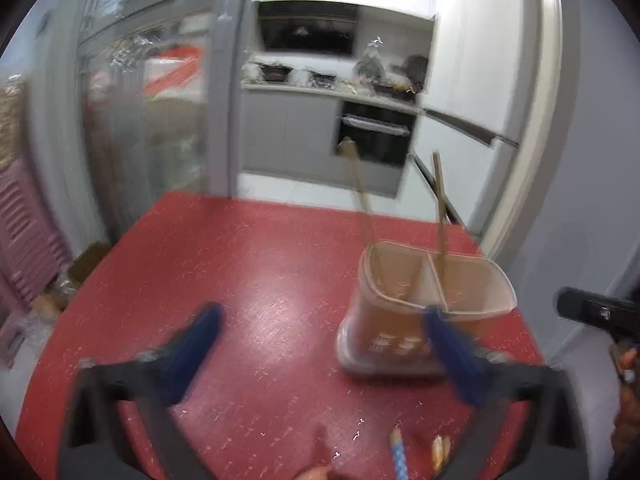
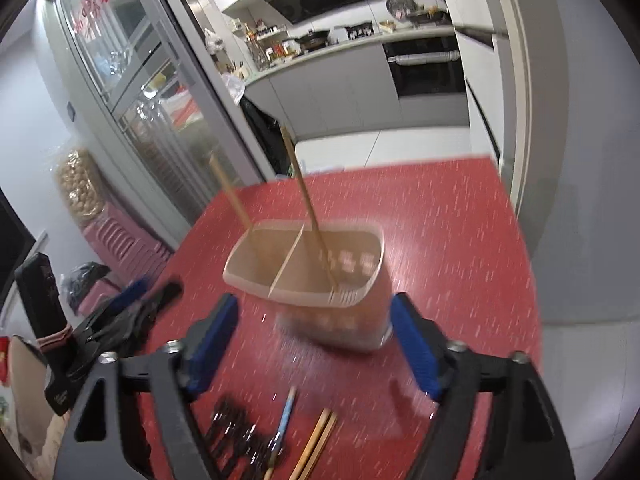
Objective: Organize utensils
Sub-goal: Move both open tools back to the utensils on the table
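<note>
tan plastic two-compartment caddy (image 2: 308,276) holding wooden sticks (image 2: 306,196), speckled red tabletop (image 2: 440,240), both hand-held grippers (image 1: 320,352) (image 2: 314,344) spread wide, empty

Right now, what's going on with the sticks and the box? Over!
Both grippers, left and right, open, empty. Holder upright, one wooden stick per compartment. More chopsticks loose on the red table. Nothing blocking.

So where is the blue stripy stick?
In the right wrist view the blue stripy stick lies on the red table, bottom middle, between black utensils and wooden chopsticks.
</note>
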Available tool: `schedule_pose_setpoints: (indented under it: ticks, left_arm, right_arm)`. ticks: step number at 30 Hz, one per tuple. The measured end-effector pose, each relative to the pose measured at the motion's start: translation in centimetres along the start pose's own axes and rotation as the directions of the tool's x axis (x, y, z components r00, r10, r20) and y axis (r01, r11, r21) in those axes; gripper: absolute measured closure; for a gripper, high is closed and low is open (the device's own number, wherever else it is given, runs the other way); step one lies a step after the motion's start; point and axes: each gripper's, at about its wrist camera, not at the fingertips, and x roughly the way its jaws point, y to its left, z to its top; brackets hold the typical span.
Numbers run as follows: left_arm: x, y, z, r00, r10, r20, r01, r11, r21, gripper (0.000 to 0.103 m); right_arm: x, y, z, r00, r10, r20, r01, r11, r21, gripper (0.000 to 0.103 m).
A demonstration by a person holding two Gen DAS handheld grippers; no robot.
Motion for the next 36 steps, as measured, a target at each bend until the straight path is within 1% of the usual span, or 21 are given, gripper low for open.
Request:
schedule_pose_setpoints:
  ticks: [2,4,6,8,10,11,12,15,18,23,25,30,32,36]
  left_arm:
    - [-0.3,0.5,-1.4,1.000,0.010,-0.025,-0.010,1.000,0.023,0.000]
    - [-0.5,1.2,-3.3,0.997,0.051,-0.060,-0.048,0.998,0.044,0.000]
    - [-0.5,2.1,-5.1,0.992,0.071,-0.106,-0.065,0.996,0.060,0.000]
    - [0.0,3.0,-7.2,0.981,0.085,-0.174,-0.072,0.994,0.079,0.000]
    - [0.3,3.6,-8.9,0.968,0.110,-0.225,-0.092,0.992,0.091,0.000]
    - [0.4,4.0,-9.8,0.962,0.113,-0.250,-0.092,0.991,0.095,0.000]
    - [0.7,4.2,-10.6,0.954,0.100,-0.282,-0.074,0.992,0.103,0.000]
    - [0.8,4.5,-12.0,0.942,0.106,-0.318,-0.066,0.989,0.134,0.000]
    - [1.4,4.8,-13.2,0.932,0.115,-0.344,-0.067,0.986,0.150,0.000]
    - [2.0,5.4,-14.3,0.926,0.101,-0.364,-0.056,0.990,0.132,0.000]
    - [2.2,5.6,-14.4,0.926,0.100,-0.365,-0.056,0.990,0.130,0.000]
    - [2.0,5.1,-14.6,0.926,0.100,-0.365,-0.049,0.988,0.145,0.000]
    - [2.1,4.8,-14.5,0.927,0.101,-0.363,-0.048,0.987,0.151,0.000]
    - [2.2,4.4,-14.4,0.927,0.099,-0.361,-0.046,0.987,0.153,0.000]
  right_arm:
    - [0.4,0.1,-2.0,0.999,0.000,-0.050,0.001,1.000,0.014,0.021]
    - [1.1,0.0,-4.3,0.994,-0.010,-0.113,0.014,0.999,0.032,0.021]
    - [2.1,-0.2,-7.0,0.981,-0.026,-0.190,0.036,0.998,0.046,0.021]
    - [2.8,-0.6,-9.1,0.969,-0.043,-0.245,0.059,0.996,0.060,0.021]
    - [3.7,-0.9,-11.6,0.952,-0.057,-0.301,0.086,0.993,0.084,0.021]
    - [3.9,-1.0,-12.4,0.945,-0.060,-0.320,0.094,0.991,0.091,0.021]
    - [4.1,-1.2,-13.3,0.937,-0.067,-0.342,0.106,0.990,0.096,0.021]
    - [4.6,-1.2,-15.1,0.919,-0.101,-0.380,0.148,0.984,0.095,0.021]
    - [4.9,-1.1,-16.1,0.911,-0.126,-0.393,0.175,0.980,0.090,0.021]
    - [5.1,0.0,-16.4,0.906,-0.180,-0.383,0.215,0.975,0.051,0.022]
    - [5.2,0.6,-16.3,0.904,-0.194,-0.382,0.226,0.973,0.039,0.024]
    - [6.0,1.9,-16.2,0.893,-0.243,-0.378,0.261,0.965,-0.003,0.037]
    - [6.4,2.3,-16.2,0.888,-0.265,-0.376,0.276,0.961,-0.024,0.040]
    - [7.0,2.7,-16.3,0.879,-0.293,-0.375,0.293,0.954,-0.058,0.042]
